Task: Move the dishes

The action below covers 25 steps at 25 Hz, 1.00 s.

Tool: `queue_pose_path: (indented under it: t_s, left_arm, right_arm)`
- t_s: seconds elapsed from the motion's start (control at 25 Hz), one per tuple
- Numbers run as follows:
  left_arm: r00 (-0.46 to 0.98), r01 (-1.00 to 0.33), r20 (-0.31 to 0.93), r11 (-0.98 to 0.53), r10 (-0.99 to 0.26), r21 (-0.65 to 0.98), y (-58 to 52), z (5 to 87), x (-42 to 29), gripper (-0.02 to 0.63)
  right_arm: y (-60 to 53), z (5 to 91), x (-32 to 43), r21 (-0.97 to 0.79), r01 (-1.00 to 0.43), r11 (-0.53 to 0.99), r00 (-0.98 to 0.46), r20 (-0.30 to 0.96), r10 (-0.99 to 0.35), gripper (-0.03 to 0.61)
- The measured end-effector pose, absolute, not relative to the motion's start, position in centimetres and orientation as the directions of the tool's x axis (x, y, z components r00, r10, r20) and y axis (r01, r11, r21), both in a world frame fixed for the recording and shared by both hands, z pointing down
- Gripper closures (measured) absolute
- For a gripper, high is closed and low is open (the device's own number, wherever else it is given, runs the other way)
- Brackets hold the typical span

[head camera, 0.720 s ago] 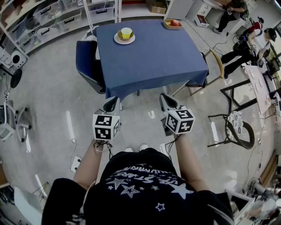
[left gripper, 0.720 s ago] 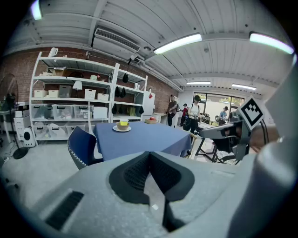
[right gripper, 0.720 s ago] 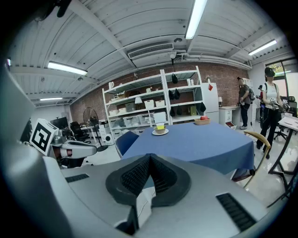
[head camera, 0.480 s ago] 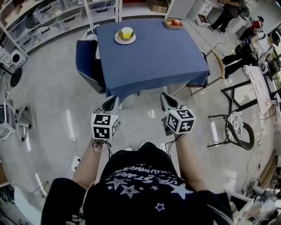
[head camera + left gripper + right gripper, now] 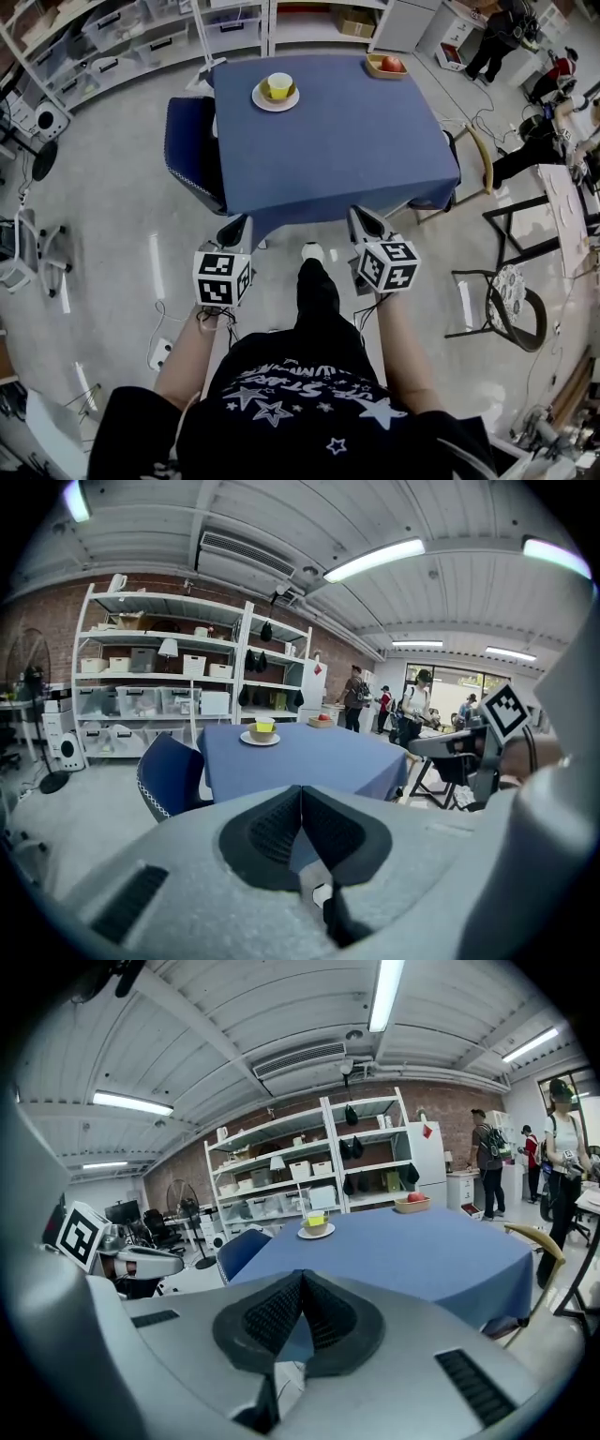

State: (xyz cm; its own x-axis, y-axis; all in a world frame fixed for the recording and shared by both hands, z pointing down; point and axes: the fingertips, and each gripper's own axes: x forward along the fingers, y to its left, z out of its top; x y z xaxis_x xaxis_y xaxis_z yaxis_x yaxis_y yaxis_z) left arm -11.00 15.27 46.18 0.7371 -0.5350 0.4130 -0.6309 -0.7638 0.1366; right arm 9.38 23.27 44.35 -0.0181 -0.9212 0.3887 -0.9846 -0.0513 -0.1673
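We hold left gripper [image 5: 234, 231] and right gripper [image 5: 365, 223], both jaws clenched on nothing, just short of worktop [image 5: 328, 141] near edge. Plate [image 5: 275, 98] with yellow cup [image 5: 279, 84] far ahead of jaws, by far edge; bare worktop between. Blue chair [image 5: 192, 150] ahead-left of left jaws.

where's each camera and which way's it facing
Head view: on the person's head, facing steeply down at the blue table; shows torso, arms, left gripper, right gripper.
Left gripper view: on the left gripper, looking along its shut jaws at the table.
Right gripper view: same from the right gripper, jaws shut.
Both gripper views share the yellow cup.
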Motion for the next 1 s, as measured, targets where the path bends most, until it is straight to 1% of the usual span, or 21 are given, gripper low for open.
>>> queue_pose_path:
  t_s: [0.28,0.52,0.72,0.92,0.96,1.0]
  left_arm:
    - [0.657,-0.723,0.417,-0.682,-0.628,0.111,7.0,45.1,-8.2,0.594]
    - [0.583,-0.789,0.436,-0.606,-0.685,0.103,-0.4,45.3,-4.1,0.593]
    - [0.517,-0.839,0.459,-0.535,-0.723,0.102,-5.6,45.4,-1.4,0.594]
    - [0.460,-0.874,0.477,-0.476,-0.749,0.097,-9.5,45.4,-0.6,0.593]
    - [0.450,-0.880,0.480,-0.466,-0.753,0.095,-10.0,45.4,-0.5,0.593]
    - [0.441,-0.885,0.482,-0.457,-0.757,0.093,-10.5,45.4,-0.5,0.593]
  right_arm:
    - [11.7,44.0,14.2,-0.172,-0.982,0.078,-0.138,0.371,-0.918,0.577]
    - [1.8,44.4,18.2,-0.149,-0.968,0.201,-0.245,0.400,-0.883,0.577]
    - [-5.6,45.2,20.2,-0.066,-0.942,0.329,-0.321,0.462,-0.827,0.575]
    - [-11.5,45.7,19.7,0.043,-0.872,0.487,-0.398,0.517,-0.758,0.574]
    - [-12.4,45.7,19.4,0.069,-0.850,0.522,-0.413,0.528,-0.742,0.559]
    - [-13.1,45.8,19.0,0.100,-0.824,0.557,-0.426,0.540,-0.726,0.528]
